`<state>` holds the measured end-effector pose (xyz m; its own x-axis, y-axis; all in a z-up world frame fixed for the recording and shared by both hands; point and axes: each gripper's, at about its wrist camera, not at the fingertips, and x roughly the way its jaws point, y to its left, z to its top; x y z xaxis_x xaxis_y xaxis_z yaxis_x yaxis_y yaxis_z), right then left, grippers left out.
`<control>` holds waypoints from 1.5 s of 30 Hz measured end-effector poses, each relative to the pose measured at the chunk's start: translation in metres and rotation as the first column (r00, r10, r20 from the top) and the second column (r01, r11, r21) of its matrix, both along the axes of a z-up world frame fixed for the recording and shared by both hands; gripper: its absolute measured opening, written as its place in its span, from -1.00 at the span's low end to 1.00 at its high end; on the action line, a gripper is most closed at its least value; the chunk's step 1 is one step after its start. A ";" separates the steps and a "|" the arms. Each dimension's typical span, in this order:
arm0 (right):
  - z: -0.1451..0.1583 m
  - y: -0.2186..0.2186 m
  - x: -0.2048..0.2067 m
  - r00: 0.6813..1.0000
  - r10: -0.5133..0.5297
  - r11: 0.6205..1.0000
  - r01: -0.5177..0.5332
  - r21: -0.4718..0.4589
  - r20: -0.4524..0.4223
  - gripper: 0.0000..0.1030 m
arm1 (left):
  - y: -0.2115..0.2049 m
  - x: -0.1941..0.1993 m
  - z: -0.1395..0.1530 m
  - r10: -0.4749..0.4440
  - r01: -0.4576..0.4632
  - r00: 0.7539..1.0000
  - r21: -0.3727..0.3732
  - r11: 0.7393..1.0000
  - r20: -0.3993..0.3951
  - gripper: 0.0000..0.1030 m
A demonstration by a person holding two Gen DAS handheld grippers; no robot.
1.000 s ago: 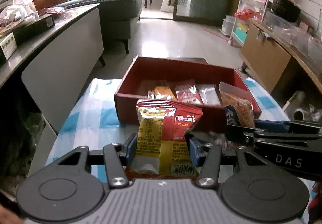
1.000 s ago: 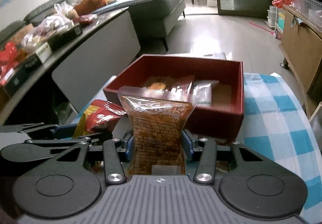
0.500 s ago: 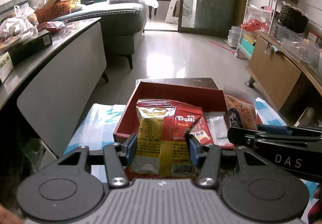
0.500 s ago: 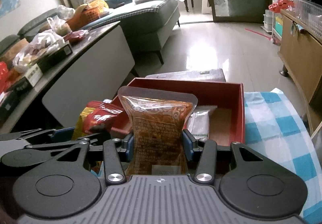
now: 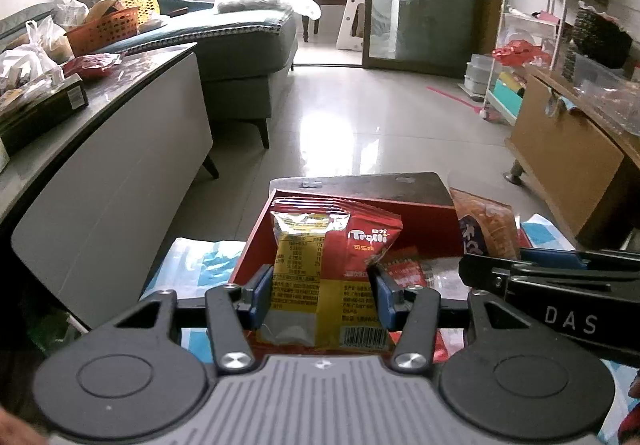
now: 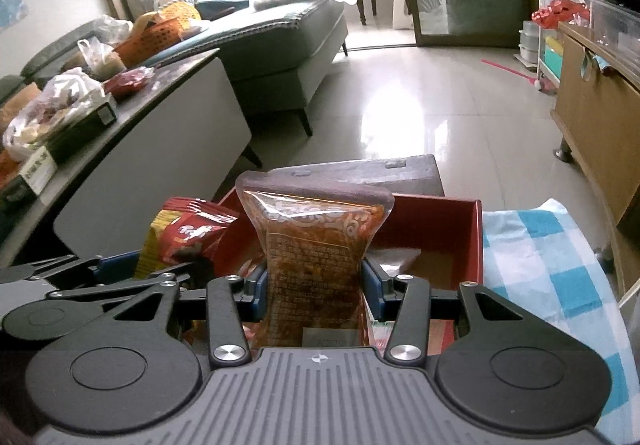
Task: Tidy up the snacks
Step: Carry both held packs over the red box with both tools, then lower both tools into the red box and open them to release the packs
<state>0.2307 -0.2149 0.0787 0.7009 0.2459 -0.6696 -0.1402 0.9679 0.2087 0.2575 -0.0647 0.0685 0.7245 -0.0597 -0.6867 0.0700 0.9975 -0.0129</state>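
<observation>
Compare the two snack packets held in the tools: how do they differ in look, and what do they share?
The left tool holds an opaque red and yellow packet printed with a white logo and a barcode; the right tool holds a clear packet whose orange-brown contents show through. The red and yellow packet has a crimped, zigzag top edge; the clear packet has a smooth, rounded top seal. Both stand upright, pinched at the waist, over the red box.

You carried both grippers, each clamping its snack packet, forward over the red box [image 5: 416, 221].
</observation>
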 end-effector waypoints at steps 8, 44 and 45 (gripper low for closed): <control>-0.015 0.001 0.029 1.000 0.000 1.000 0.000 0.006 -0.009 0.06 | -0.002 0.028 -0.017 0.023 -0.023 1.000 0.031 0.999 -0.020 -0.13; -0.046 -0.001 0.053 0.996 -0.034 0.998 0.030 -0.060 -0.076 0.43 | -0.009 0.037 -0.042 0.042 -0.032 0.995 0.110 0.993 -0.092 0.06; -0.043 -0.001 0.052 0.997 -0.033 0.998 0.029 -0.060 -0.074 0.43 | -0.007 0.035 -0.040 0.044 -0.034 0.995 0.103 0.994 -0.090 0.06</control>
